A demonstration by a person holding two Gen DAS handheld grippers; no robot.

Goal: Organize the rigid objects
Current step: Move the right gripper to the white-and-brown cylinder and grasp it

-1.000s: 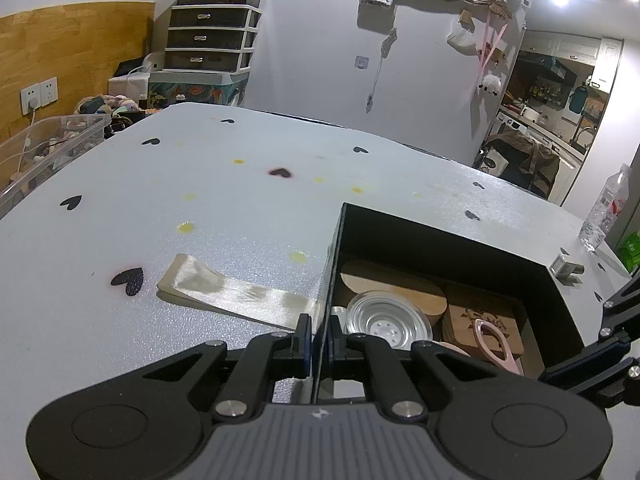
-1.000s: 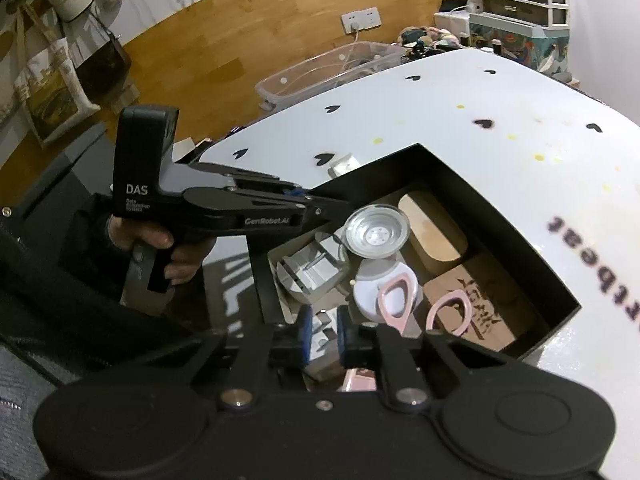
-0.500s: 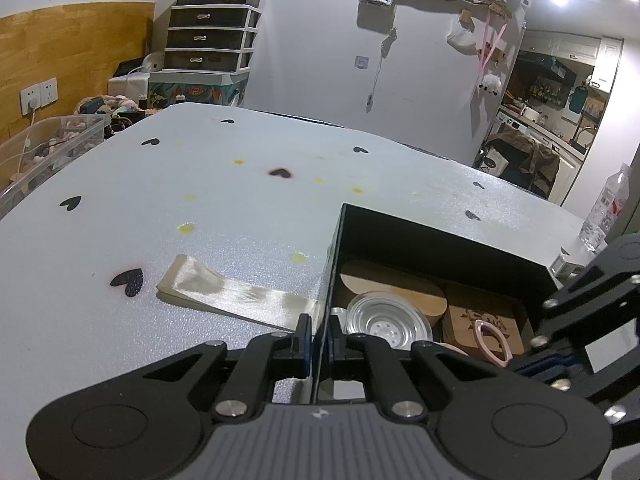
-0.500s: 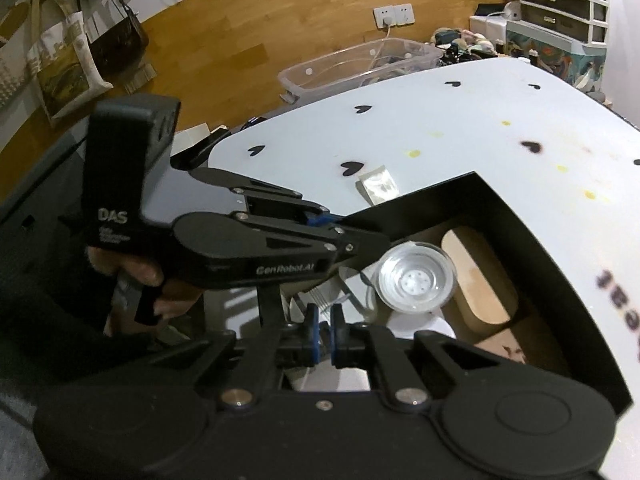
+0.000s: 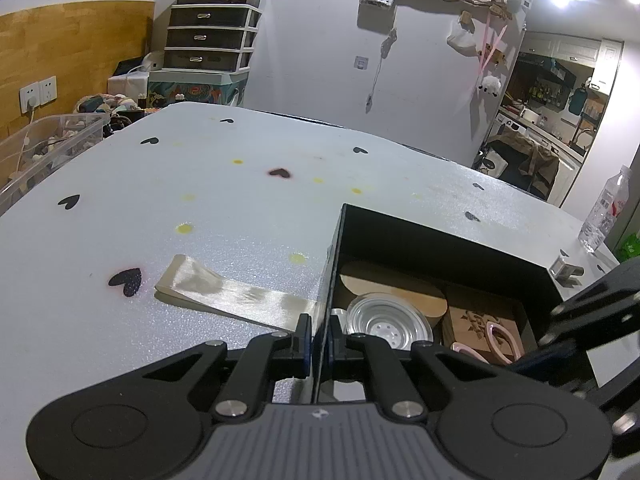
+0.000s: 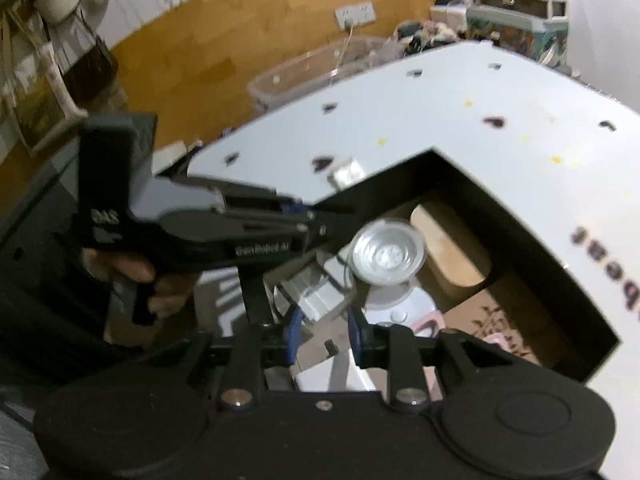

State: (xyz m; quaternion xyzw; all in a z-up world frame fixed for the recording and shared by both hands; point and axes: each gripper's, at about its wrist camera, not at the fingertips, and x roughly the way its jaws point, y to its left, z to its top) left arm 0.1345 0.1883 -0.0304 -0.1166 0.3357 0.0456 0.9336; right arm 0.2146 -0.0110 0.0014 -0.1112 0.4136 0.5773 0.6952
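Your left gripper (image 5: 319, 346) is clamped on the near left wall of the open black rectangular box (image 5: 440, 240), one finger outside it and one inside, holding the box on the white foam-topped table printed with small black hearts (image 5: 160, 208). From the right wrist view, the same left gripper (image 6: 316, 226) reaches in from the left, your hand (image 6: 160, 284) wrapped round its handle, its tips pinching the box's rim. Your right gripper (image 6: 322, 338) hangs over the near end of the box with its blue-padded fingers (image 6: 292, 334) spread to a moderate gap and nothing between them. Inside the box, a shiny round metal dish with small holes in its centre (image 5: 388, 322) sits against a tan wooden board with a rounded end (image 5: 384, 282). To the right of it lies a brown cardboard piece with a dark printed pattern (image 5: 480, 318), with pink oval-looped plastic pieces (image 5: 504, 340) resting on it. Grey ridged metal parts (image 6: 316, 292) lie at the box's near left corner, just below the dish; that view is motion-blurred. Outside the box, a strip of pale satin ribbon (image 5: 236, 294) lies flat on the table, its end touching the wall you hold. A small silver clip (image 5: 564, 268) sits beyond the far right corner, and a clear plastic water bottle (image 5: 604, 210) stands at the table's right edge.
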